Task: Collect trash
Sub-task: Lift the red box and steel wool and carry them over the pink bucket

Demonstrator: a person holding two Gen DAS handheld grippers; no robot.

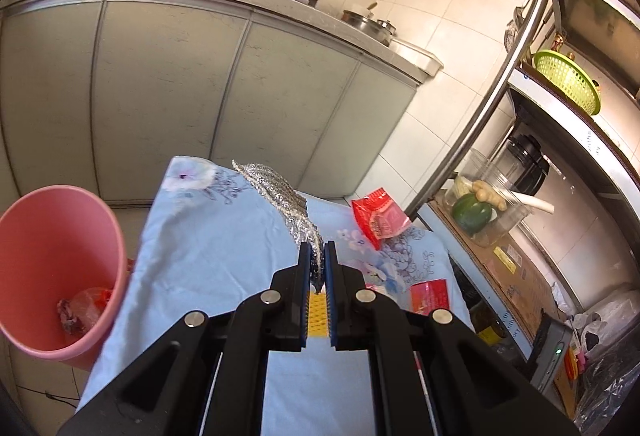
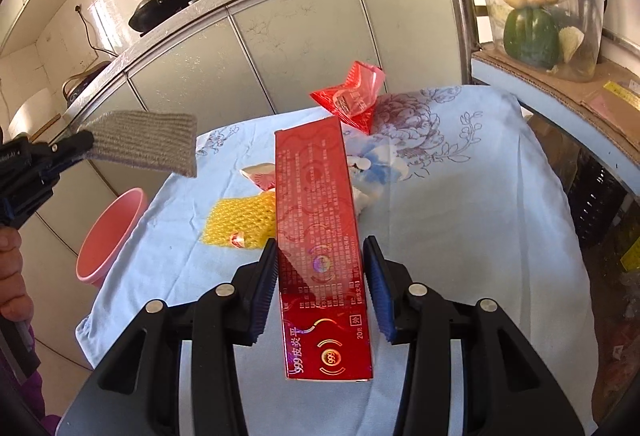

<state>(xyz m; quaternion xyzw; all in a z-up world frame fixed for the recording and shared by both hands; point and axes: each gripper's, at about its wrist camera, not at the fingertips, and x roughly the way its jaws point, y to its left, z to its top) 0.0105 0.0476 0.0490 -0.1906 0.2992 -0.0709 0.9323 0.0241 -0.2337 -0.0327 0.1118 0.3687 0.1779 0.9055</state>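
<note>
Jaws of the right gripper (image 2: 320, 288) stand partly open astride a long red box (image 2: 320, 236), whose long axis runs straight ahead between them on the cloth-covered surface (image 2: 480, 216). Farther left, the left gripper (image 1: 318, 256) is clamped on silver mesh (image 1: 276, 192), with the pink bin (image 1: 60, 268) to its left.

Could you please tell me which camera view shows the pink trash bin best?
The left wrist view: the pink trash bin faces the camera, showing crumpled trash inside. The right wrist view catches only part of its rim past the table edge.
</note>
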